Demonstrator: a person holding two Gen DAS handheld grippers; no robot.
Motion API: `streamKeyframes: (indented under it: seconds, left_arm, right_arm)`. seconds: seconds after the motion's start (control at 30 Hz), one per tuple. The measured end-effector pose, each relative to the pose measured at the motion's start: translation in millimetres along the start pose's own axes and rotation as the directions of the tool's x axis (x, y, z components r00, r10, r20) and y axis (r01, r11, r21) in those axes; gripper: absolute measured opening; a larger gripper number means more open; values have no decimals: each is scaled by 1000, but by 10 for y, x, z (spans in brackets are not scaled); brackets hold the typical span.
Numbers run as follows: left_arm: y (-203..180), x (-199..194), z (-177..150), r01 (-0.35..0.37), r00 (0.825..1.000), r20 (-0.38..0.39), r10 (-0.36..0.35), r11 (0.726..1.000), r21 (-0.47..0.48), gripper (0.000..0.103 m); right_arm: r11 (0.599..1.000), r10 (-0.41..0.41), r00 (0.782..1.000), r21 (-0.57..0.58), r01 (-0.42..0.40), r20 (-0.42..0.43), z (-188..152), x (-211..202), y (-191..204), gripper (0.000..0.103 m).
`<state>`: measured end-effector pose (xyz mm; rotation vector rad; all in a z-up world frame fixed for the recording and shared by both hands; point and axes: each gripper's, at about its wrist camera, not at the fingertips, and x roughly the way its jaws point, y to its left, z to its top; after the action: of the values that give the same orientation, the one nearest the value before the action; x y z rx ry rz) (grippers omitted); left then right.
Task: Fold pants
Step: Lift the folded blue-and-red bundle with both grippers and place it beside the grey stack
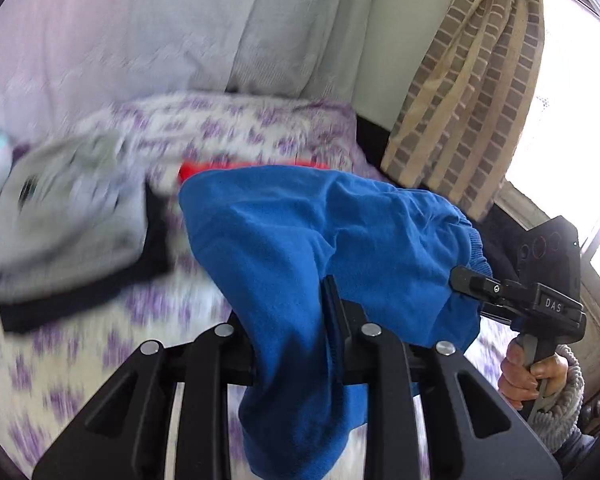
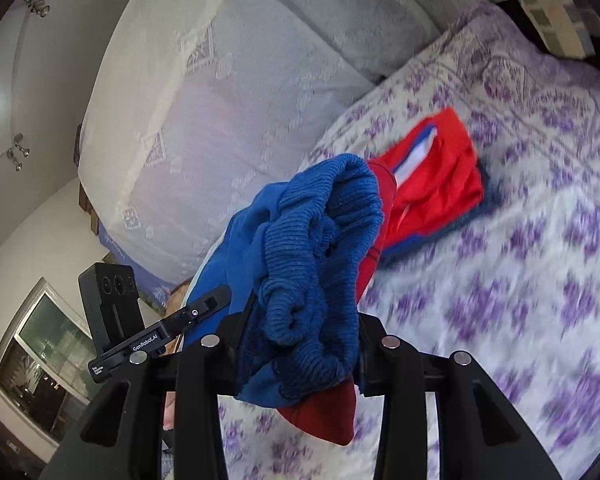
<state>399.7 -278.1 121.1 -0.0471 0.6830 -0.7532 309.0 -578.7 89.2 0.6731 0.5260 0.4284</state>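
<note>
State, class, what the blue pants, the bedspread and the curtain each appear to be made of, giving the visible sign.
Blue pants: soft fleece-like knit, matte; fuzzy nap, with a ribbed band bunched in the right hand-held gripper.
Bedspread: probably printed woven cotton, matte; flat purple floral pattern, too blurred to be sure.
Curtain: woven cloth, matte; beige and grey brick-like pattern, hanging in soft folds.

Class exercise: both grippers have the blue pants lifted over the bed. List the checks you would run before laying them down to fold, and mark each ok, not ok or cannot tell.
1. Left gripper shut on the blue pants: ok.
2. Right gripper shut on the ribbed waistband: ok.
3. Pants clear of the bedspread: cannot tell, lower end hidden.
4. Landing spot free: not ok, folded red garment and grey folded pile lie nearby.
5. Fabric flat: not ok, bunched.
</note>
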Motion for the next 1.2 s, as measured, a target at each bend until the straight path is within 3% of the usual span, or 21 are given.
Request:
streamKeyframes:
  seconds: [0.13,0.27,0.33,0.43,0.5,0.53,0.6,0.7,0.77,0.9,0.93,1.03,1.2]
  left_arm:
    - [71,471,726,-25,999,34,26,1000,-8,24]
    - [328,1071,1171,-40,999,14,41,997,-70,24]
    - [484,1366,1247,-44,999,-19,42,993,-113,24]
    - [754,1892,1104,-72,991,-125,50,981,-182,27]
    - [901,2208,902,-115,980,-183,76,970,-214,35]
    - [935,2237,851,-129,982,-165,94,968,-215,48]
    - [955,2203,797,-157,983,-129,132,966,-207,59]
    - [950,2186,861,-186,978,-135,160,961,-205,65]
    - [908,2118,897,-222,971,-128,200,956,-190,68]
    - [694,1809,899,-291,956,-82,283,950,-110,71]
    - [626,1698,888,-315,949,-61,310,946,-82,76]
    - [491,1371,763,-383,923,4,384,922,-62,89]
    - [224,873,200,-450,891,46,453,891,-56,97]
  right_arm:
    - [999,-30,999,-13,30,28,812,386,-233,38]
    - [997,-77,997,-16,77,6,1289,848,-564,38]
    - [994,-109,994,3,109,-28,1386,1089,-766,38]
    - [974,-210,970,63,218,-120,1334,1530,-1255,39]
    - [966,-234,964,80,246,-129,1206,1671,-1454,43]
    - [970,-215,970,89,225,-117,1176,1680,-1499,44]
    - [971,-192,976,126,205,-104,1142,1649,-1529,45]
    - [968,-231,967,76,240,-108,1152,1643,-1419,49]
    - [964,-249,964,73,256,-88,1189,1577,-1322,57]
    - [953,-298,954,49,299,-19,1205,1348,-1100,59]
    - [947,-320,948,39,320,-4,1174,1284,-1039,59]
    - [928,-372,927,36,370,43,938,1064,-895,59]
    - [885,-460,874,-1,466,158,135,712,-587,75]
